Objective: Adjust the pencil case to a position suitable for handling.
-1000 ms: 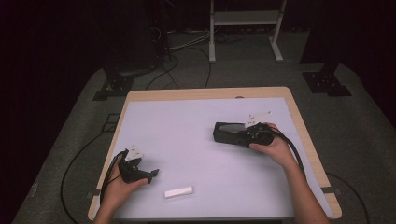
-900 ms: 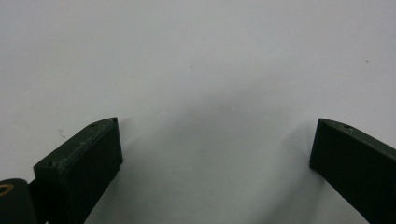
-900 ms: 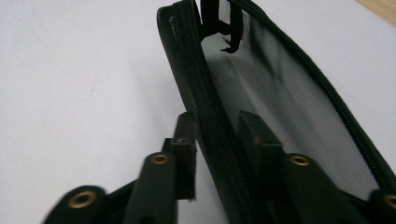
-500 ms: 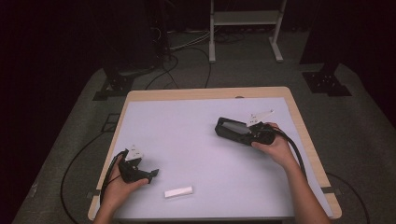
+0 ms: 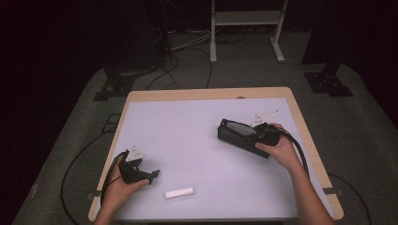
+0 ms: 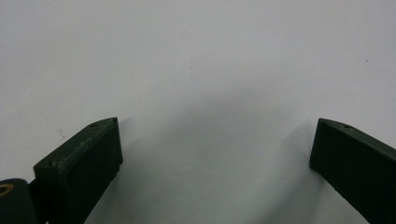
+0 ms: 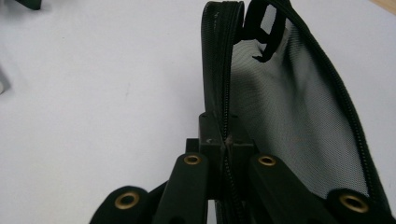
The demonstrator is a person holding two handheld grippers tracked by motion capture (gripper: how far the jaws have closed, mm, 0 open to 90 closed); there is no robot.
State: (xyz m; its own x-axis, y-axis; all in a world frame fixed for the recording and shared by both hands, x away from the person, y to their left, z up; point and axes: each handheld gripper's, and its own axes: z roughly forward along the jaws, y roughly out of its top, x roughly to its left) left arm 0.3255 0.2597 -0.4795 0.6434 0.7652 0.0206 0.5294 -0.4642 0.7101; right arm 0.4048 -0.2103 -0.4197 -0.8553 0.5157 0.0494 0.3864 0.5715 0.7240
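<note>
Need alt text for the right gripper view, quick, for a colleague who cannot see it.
The right claw is shut on the zipped edge of a black mesh pouch, which stands on edge and stretches away from the camera over a white table. A zipper pull hangs at the pouch's far end.

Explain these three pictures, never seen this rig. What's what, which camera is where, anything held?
No robot: a person holds a two-jaw gripper in each hand. The high view looks down on the table. The other two cameras ride on the grippers and look along their jaws. The left gripper rests low over the bare surface, jaws wide apart, nothing between them. The right gripper is clamped on the zipper edge of a black mesh pouch, tilting it up. A small white block lies loose near the front edge.
</note>
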